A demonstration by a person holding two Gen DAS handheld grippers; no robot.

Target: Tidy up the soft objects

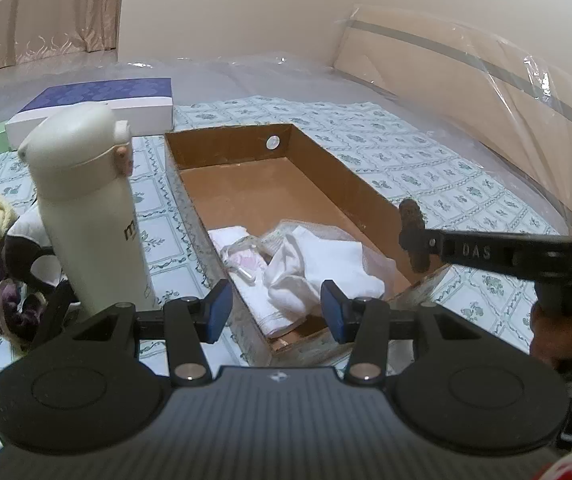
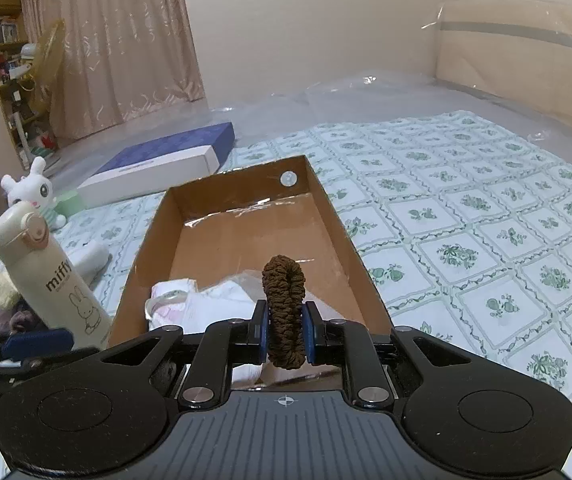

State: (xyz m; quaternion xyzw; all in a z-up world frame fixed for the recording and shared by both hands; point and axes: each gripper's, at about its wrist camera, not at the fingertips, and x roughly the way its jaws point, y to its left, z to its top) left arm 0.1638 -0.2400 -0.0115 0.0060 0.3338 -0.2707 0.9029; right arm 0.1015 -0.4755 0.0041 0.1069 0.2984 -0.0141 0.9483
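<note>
One box (image 2: 158, 236), one flask (image 2: 52, 276)

Matt cardboard box (image 2: 246, 236), seemingly fabric scrunchie (image 2: 284, 304)

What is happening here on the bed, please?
A person is sorting soft things into a cardboard box with two handheld claws. The right claw is shut on a brown scrunchie, held above the box's near end. The left claw is open and empty, over the white cloths already lying in the box. A white bottle stands beside the box.
</note>
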